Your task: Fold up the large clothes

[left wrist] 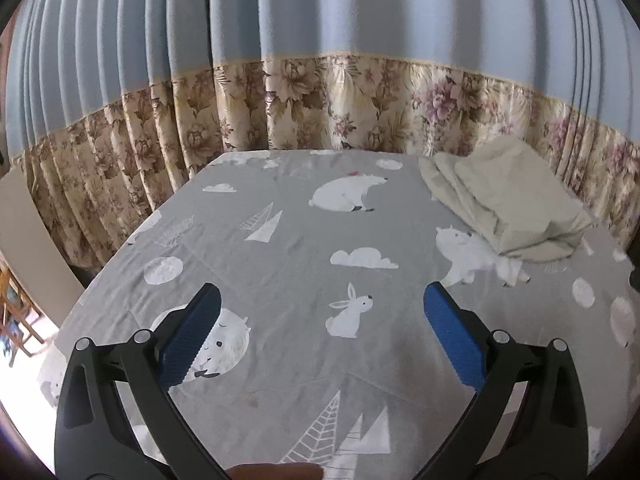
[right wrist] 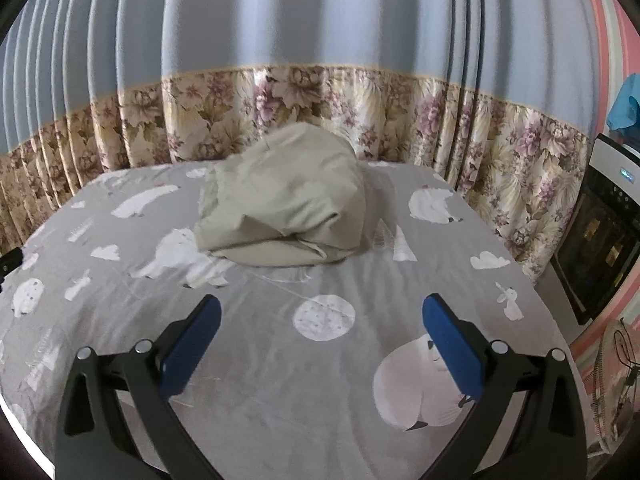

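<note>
Status: both grippers idle, nothing in either.

- Left gripper point(left wrist: 322, 300): jaws spread wide, empty, hovering over the near-left part of the bed point(left wrist: 280, 248). Blue pads point(left wrist: 192, 336) clear of the sheet as far as I can tell. A fingertip point(left wrist: 276, 472) of the person shows at the bottom edge of the left wrist view.
- Right gripper point(right wrist: 322, 310): also spread wide, empty, over the near-right part of the bed, aimed at the garment.
- Beige garment point(right wrist: 280, 212): sits toward the far edge of the bed, close to the floral curtain point(right wrist: 320, 100), nearer the far-right corner in the left wrist view. It is in a compact stacked bundle, several layers visible along its near side. Type of garment: cannot tell, looks like trousers or a big shirt. Well apart from both grippers.
- The grey animal-print sheet carries nothing else that I can see.

Read on progress: the bundle looks already folded, or at least mostly. Edges are uneven and the top bulges, so it's a rough fold, not a flat one. Either this item is done and parked at the far edge, or one tidy-up fold is left. No other clothes visible to fold.
</note>
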A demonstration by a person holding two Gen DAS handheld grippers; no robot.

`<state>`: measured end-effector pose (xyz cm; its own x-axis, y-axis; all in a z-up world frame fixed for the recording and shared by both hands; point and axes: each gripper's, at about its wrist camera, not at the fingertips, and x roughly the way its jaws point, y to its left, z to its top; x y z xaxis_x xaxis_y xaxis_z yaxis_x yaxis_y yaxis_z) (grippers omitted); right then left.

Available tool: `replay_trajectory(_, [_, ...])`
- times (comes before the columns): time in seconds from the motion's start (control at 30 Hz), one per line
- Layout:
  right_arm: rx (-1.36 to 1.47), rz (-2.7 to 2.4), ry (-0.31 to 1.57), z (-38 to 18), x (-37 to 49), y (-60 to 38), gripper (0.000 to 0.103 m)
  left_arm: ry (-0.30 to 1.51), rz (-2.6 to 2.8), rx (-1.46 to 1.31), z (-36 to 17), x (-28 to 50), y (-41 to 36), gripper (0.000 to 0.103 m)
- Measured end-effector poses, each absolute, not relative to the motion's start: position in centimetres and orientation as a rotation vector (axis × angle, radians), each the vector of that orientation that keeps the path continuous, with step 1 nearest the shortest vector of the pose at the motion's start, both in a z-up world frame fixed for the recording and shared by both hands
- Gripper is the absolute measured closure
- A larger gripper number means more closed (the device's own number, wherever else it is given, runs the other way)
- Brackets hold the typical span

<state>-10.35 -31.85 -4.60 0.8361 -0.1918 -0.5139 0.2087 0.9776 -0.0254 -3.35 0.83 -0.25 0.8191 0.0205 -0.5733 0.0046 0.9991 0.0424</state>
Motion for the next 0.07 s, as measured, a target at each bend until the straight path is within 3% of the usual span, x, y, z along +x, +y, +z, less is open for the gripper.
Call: replay_trajectory(0.07, [0.034,-0.223,0.574,-5.27,-9.51,-32.87,0.002,0.619,0.016,0.06,-0.84,-2.98,0.76,0.003])
